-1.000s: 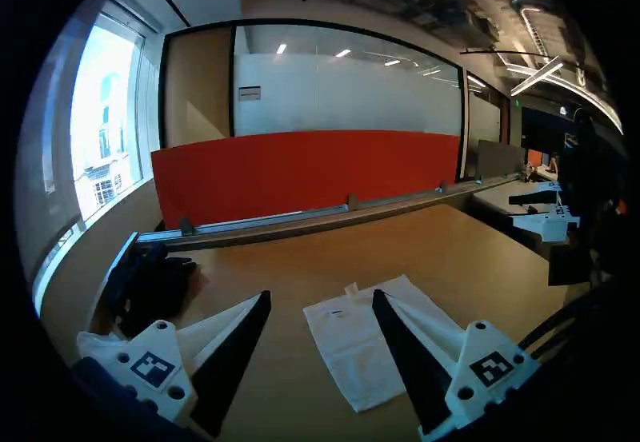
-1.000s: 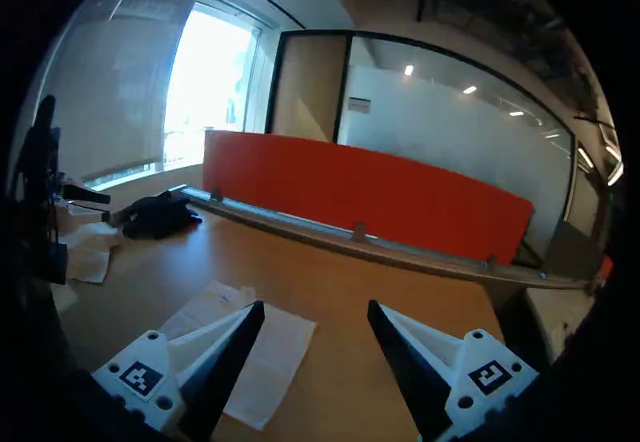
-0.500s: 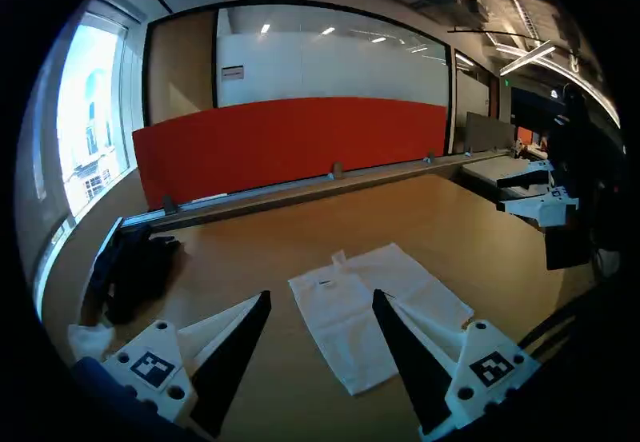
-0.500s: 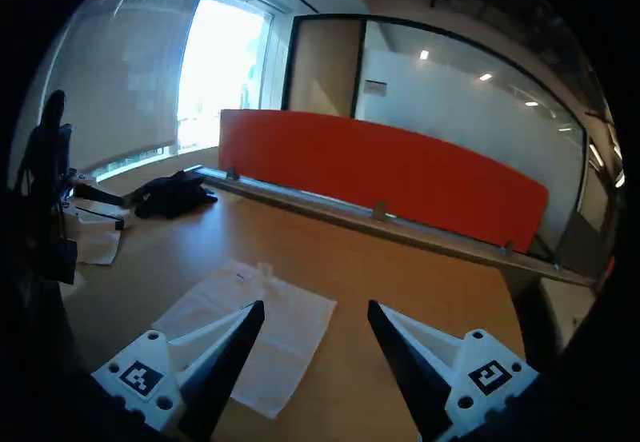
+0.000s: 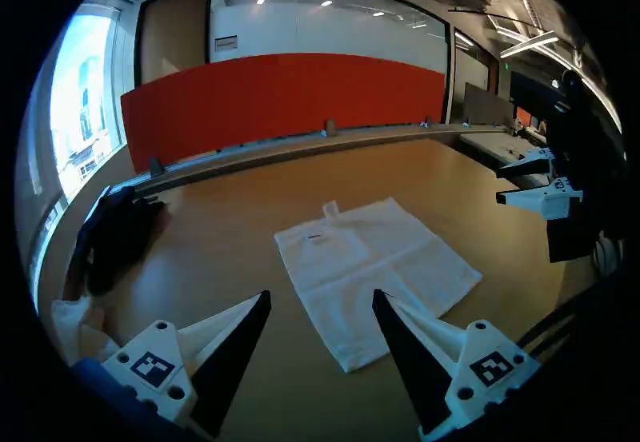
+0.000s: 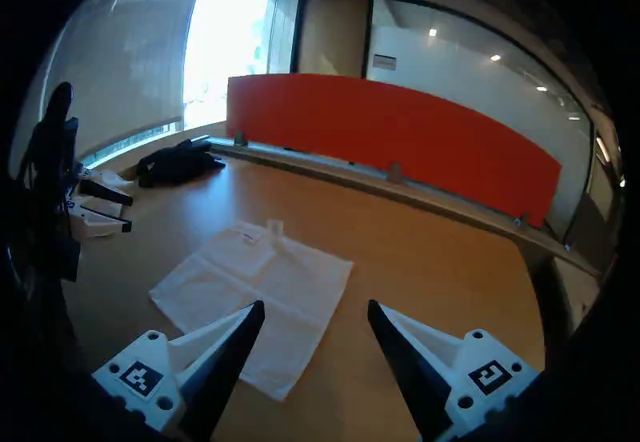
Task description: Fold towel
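Wooden desk (image 5: 240,226), white towel (image 5: 372,270) spread flat, loop (image 5: 330,209) toward red divider (image 5: 280,98)

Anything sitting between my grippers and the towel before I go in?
Nothing visible. The towel lies flat and uncovered on the table, just ahead of the left gripper and right gripper, both open. The dark bundle sits off to the side, near the window.

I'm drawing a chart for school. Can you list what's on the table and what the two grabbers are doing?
Table: brown wood
Towel: white, spread flat on the table, not folded
Left gripper: open, holding nothing
Right gripper: open, holding nothing
Other things: black cloth heap by the table's edge, red screen behind
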Available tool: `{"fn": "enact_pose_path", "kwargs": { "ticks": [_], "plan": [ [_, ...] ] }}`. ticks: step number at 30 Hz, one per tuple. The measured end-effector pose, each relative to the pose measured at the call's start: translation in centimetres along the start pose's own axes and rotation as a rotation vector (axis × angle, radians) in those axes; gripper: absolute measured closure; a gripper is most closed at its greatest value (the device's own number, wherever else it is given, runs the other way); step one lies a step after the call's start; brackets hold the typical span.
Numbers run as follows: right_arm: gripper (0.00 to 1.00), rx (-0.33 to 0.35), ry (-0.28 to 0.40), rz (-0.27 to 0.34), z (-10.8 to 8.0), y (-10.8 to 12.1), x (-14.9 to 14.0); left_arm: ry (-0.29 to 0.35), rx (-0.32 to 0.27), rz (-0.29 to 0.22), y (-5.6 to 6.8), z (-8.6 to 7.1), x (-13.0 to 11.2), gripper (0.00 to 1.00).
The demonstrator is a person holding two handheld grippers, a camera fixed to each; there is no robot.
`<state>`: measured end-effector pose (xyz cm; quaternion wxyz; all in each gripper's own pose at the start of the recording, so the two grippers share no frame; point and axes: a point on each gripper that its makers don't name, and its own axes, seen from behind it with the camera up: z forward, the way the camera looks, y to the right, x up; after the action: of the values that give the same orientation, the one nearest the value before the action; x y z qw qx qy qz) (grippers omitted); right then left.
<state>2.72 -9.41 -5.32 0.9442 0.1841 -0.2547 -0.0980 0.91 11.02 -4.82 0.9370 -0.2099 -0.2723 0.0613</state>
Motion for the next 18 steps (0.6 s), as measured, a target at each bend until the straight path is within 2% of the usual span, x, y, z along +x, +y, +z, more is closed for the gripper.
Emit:
{"fn": "enact_pose_path", "kwargs": {
  "ticks": [9, 18],
  "plan": [
    [0.00, 0.024, -0.059, -0.002, 1.5, -0.8, -4.4, -0.071, -0.026, -0.001, 1.0, 2.4, -3.8, 0.06],
    [0.00, 0.055, -0.113, -0.002, 2.7, -1.9, -8.4, -0.135, -0.049, 0.011, 2.0, 4.2, -7.1, 0.06]
  ]
}}
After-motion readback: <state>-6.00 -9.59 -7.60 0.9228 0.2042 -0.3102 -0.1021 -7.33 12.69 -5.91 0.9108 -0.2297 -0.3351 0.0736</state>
